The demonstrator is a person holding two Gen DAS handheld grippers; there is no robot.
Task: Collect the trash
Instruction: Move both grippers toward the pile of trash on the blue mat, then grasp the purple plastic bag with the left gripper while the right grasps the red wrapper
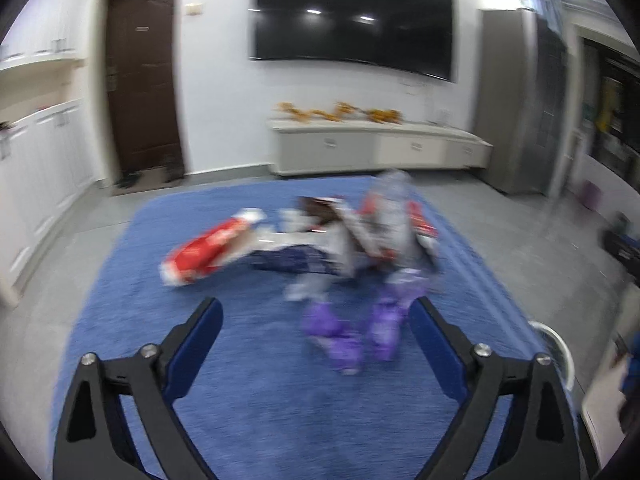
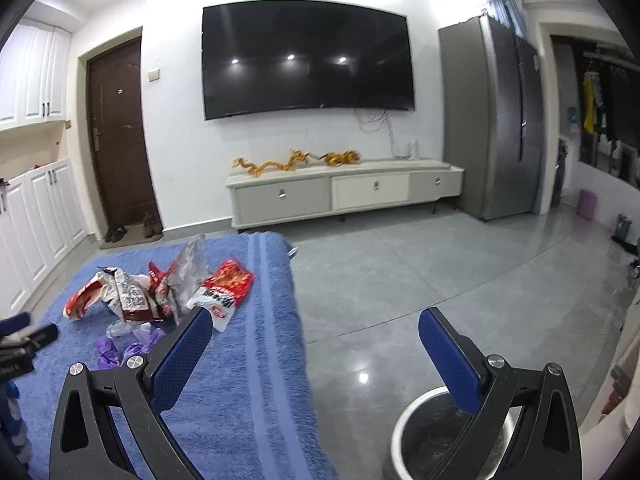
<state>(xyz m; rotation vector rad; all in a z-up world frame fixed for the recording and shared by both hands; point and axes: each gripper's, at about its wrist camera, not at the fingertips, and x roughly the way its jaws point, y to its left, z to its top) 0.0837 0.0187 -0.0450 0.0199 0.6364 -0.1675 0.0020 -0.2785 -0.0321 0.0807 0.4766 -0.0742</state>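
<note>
Left gripper (image 1: 316, 310): jaws spread wide, nothing between the blue pads; picture blurred.
Right gripper (image 2: 316, 320): jaws wide apart, empty, hanging over grey floor past the cloth's edge.
Trash pile (image 2: 160, 284): crumpled snack wrappers heaped on the blue towelling cloth (image 2: 240, 400), ahead of the left jaws, left of and beyond the right gripper's left finger.
Red-and-white flat packet (image 2: 226, 286): long axis slanting from far right to near left, white end nearest the right gripper's left fingertip.
Red crumpled bag (image 1: 204, 252): lies long, slanting away to the right, ahead-left of the left jaws.
Purple crumpled film (image 1: 352, 332): two or three wads, just ahead of the left gripper's right finger.
White round bin (image 2: 404, 432): one, below the right gripper's right finger.
</note>
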